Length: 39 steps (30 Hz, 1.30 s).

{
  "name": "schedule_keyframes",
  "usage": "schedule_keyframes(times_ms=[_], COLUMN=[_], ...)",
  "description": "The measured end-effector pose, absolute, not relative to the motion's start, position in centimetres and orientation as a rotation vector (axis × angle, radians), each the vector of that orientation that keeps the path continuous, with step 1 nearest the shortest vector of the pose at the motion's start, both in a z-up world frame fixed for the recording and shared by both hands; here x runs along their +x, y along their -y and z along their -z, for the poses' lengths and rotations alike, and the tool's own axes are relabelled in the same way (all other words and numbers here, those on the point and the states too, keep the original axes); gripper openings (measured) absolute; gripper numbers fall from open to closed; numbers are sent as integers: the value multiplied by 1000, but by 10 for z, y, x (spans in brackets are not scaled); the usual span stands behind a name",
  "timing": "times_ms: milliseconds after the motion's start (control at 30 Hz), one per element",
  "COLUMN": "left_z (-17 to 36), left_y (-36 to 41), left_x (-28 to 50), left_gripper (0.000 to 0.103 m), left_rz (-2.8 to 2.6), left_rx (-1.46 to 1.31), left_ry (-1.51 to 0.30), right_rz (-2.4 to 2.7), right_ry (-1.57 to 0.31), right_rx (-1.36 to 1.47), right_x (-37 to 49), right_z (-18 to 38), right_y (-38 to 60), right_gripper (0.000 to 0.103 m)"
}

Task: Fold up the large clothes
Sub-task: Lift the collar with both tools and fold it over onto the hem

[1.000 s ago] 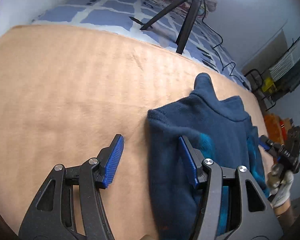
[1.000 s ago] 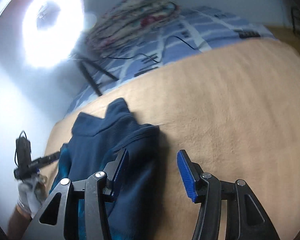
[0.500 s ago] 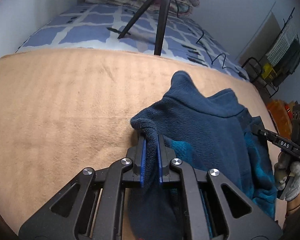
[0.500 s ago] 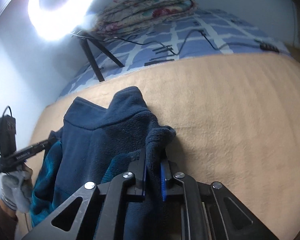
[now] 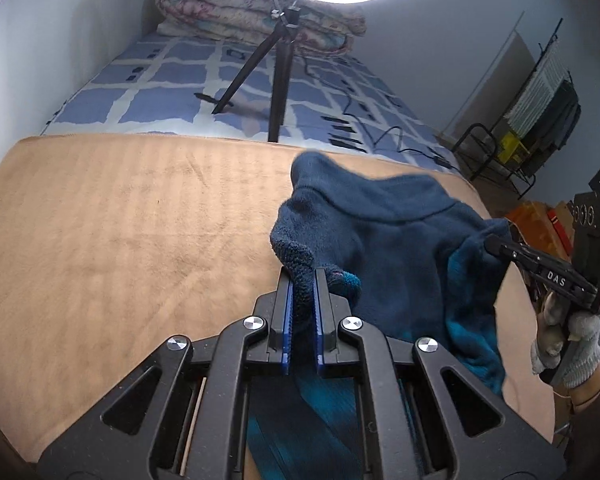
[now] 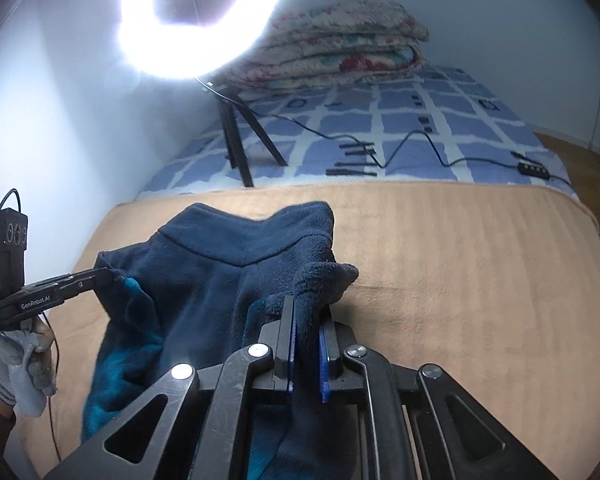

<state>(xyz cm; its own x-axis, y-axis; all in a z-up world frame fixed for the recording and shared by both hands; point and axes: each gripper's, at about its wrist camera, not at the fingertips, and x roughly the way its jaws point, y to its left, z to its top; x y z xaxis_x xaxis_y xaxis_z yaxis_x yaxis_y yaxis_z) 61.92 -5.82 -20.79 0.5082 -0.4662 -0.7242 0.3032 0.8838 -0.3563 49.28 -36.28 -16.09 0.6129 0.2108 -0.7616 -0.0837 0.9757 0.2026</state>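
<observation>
Closest to me, my left gripper [image 5: 302, 316] is clamped on a bunched corner of the dark blue fleece [image 5: 384, 248]; its blue pads [image 5: 287, 320] stand almost together with a fold of fabric pinched between them. My right gripper [image 6: 306, 354] has the same kind of bite on the opposite corner, fleece [image 6: 228, 264] squeezed up out of the top of its pads [image 6: 323, 364]. Both sets of jaws have just been closing, and the pictures show cloth caught in each.

That gives me a two-point hold on the top of the garment. The collar stands up between the two grips, and the teal lining hangs below them, so the upper part is off the tan blanket [image 5: 120, 232] while the rest trails down toward the near edge, out of sight beneath the grippers. I judge this to be the lift that starts a fold; where the cloth will go next I cannot say yet.

Against the earlier pictures: a second ago both grippers stood wide apart, each straddling a side edge of the fleece, which lay flat on the blanket near its right-hand edge. Now the shoulders are gathered and raised, and more of the room shows beyond.

Farther off, the tripod [image 5: 278, 76] stands on the blue checked sheet [image 5: 172, 76], with the ring light [image 6: 198, 20] above and a folded quilt [image 6: 340, 52] at the far end of the bed.
</observation>
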Motion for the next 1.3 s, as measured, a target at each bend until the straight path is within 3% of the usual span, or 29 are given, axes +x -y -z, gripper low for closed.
schedule_keyframes(times_ms=[433,733,1000,1300], left_z=[152,129,160,222], left_y=[33,21,12,17], left_x=[502,400,319,268], left_gripper=[6,6,6,6], left_rz=[525,568,598,541], left_rx=[-203,-208,-215,-95], left_ry=[-853,-803,-842,-933], right_rz=[-241,-279,-262,-234], right_ry=[-788,-763,-764,-834], right_rx=[139,113,157,147], right_x=[377,283,197,133], right_z=[89,72,92,158], right_y=[346,319,327,322], right_gripper=[6,6,6,6])
